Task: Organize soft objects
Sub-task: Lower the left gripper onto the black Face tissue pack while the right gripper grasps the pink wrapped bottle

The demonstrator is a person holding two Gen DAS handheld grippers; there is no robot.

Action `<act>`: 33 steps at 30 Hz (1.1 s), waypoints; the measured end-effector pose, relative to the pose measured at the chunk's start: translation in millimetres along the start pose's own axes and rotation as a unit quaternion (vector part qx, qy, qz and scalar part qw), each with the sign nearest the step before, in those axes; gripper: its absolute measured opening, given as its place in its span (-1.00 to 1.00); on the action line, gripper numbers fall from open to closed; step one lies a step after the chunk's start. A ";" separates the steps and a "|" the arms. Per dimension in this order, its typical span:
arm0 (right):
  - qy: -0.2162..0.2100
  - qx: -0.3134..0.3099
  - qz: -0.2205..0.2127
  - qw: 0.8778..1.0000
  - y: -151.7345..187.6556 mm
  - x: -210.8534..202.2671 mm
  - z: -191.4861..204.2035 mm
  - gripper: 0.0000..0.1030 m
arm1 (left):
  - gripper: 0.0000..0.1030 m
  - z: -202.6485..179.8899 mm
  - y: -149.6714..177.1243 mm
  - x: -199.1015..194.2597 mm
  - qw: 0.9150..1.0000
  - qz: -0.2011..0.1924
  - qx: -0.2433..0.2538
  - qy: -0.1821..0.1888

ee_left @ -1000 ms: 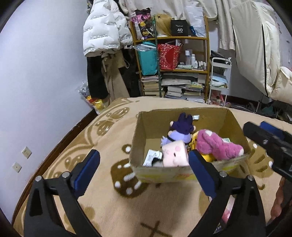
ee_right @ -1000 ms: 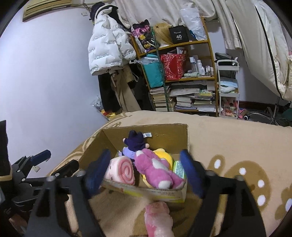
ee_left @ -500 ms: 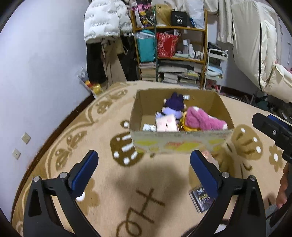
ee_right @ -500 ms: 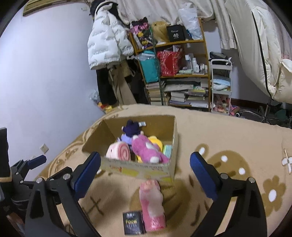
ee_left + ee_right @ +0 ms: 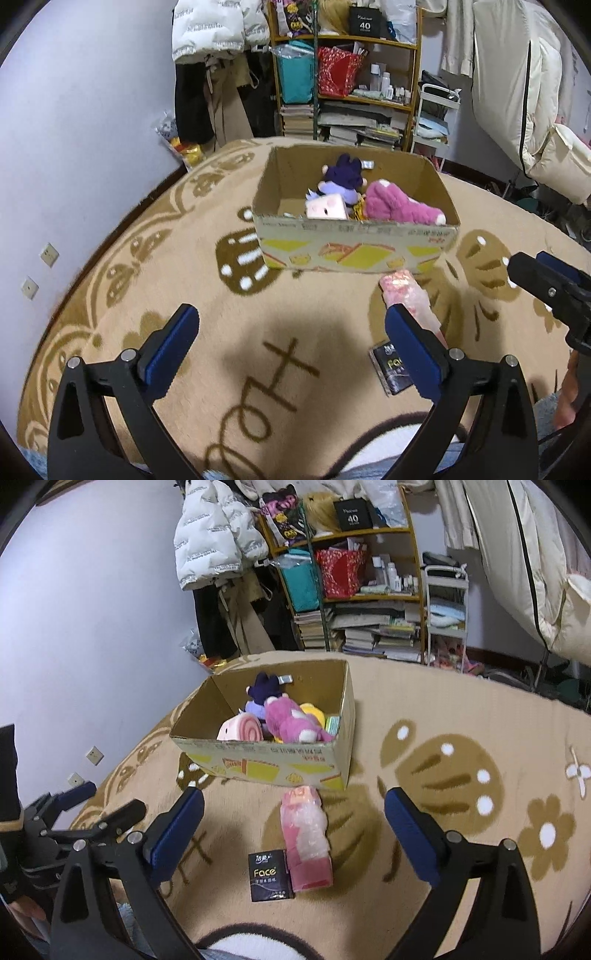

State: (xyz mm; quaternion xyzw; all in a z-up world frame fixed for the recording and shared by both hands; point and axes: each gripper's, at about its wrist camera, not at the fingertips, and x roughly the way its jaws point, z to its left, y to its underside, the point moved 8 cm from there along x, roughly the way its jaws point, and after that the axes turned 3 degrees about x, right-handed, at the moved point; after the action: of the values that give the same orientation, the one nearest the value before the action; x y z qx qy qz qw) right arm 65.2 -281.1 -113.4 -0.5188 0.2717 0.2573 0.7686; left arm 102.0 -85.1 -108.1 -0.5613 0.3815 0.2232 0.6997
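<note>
A cardboard box (image 5: 354,251) (image 5: 258,764) stands on the patterned rug. Inside lie a purple plush (image 5: 341,177), a magenta plush (image 5: 399,206) (image 5: 288,723), a pink roll-shaped plush (image 5: 242,731) and a yellow toy (image 5: 314,712). In front of the box lies a pink wrapped soft pack (image 5: 306,834) (image 5: 406,295), with a black "Face" tissue packet (image 5: 269,875) (image 5: 393,373) beside it. My left gripper (image 5: 291,350) is open over bare rug, well short of the box. Open too and holding nothing, my right gripper (image 5: 295,830) hangs above the pink pack.
A purple wall (image 5: 92,129) runs along the left. Behind the box stand a crowded wooden shelf (image 5: 351,590) with books and bags, hanging coats (image 5: 214,542) and a white cart (image 5: 447,613). The rug (image 5: 461,738) stretches out to the right.
Both grippers have drawn back from the box, which now looks smaller and farther. The pink pack and the black packet have come into view. The right gripper's jaws spread slightly wider.
</note>
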 end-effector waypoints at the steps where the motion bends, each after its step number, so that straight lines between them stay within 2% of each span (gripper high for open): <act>1: 0.001 0.003 0.006 1.000 1.5 2.8 -0.6 0.98 | 0.94 -2.0 2.7 1.9 1.000 0.003 -0.002 0.002; 5: 0.004 0.007 0.029 1.000 7.7 16.1 -3.8 0.98 | 0.94 -12.1 12.4 14.3 1.000 0.020 0.001 0.009; 7: 0.006 0.010 0.041 0.999 11.1 22.8 -5.7 0.98 | 0.94 -18.4 16.9 21.5 0.999 0.028 -0.003 0.025; 13: 0.010 0.020 0.074 0.997 19.5 44.7 -11.0 0.98 | 0.94 -26.5 28.4 46.6 0.995 0.063 -0.039 0.062; 19: 0.011 0.038 0.101 0.994 25.8 68.6 -15.0 0.98 | 0.94 -34.9 38.4 69.6 0.992 0.092 -0.049 0.072; 33: 0.029 0.089 0.168 0.981 44.7 110.4 -36.3 0.98 | 0.94 -57.2 53.6 110.0 0.986 0.140 -0.025 0.087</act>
State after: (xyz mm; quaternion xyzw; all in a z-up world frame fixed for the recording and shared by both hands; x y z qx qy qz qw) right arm 109.0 -287.8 -229.8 -0.4027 0.3990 0.3425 0.7492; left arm 113.1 -138.1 -231.9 -0.5368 0.5101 0.2793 0.6113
